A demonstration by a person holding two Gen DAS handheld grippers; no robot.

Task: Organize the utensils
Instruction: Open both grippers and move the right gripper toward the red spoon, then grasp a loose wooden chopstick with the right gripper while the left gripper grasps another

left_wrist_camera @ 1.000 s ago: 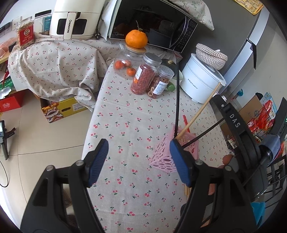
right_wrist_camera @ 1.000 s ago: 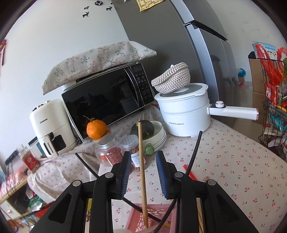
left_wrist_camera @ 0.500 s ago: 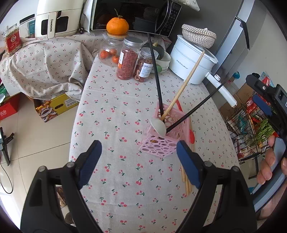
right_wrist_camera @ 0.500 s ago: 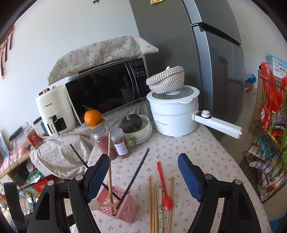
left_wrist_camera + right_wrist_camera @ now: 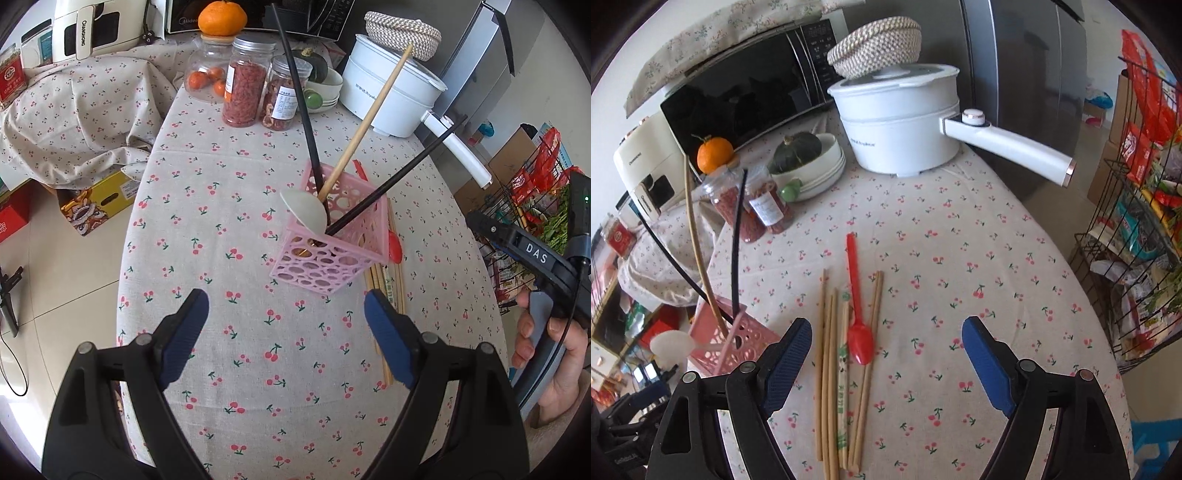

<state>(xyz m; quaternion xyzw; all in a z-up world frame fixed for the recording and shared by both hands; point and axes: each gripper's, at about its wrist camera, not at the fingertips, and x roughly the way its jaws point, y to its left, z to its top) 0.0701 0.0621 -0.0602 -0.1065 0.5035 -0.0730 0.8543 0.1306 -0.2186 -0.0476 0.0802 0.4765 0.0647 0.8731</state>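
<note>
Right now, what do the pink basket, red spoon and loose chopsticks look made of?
Pink basket: moulded plastic by the look, matte, walls pierced with round holes.
Red spoon: likely plastic, glossy, uniform colour, thin.
Loose chopsticks: bamboo or wood, pale tan, unvarnished look; one in a printed paper sleeve.

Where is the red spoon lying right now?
In the right wrist view, the red spoon lies flat on the tablecloth among the loose wooden chopsticks, right of the pink basket.

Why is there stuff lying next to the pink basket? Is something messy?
Yes. A red spoon and several wooden chopsticks lie loose on the tablecloth beside the pink basket, not standing inside it like the others. The basket also sits tilted.
</note>
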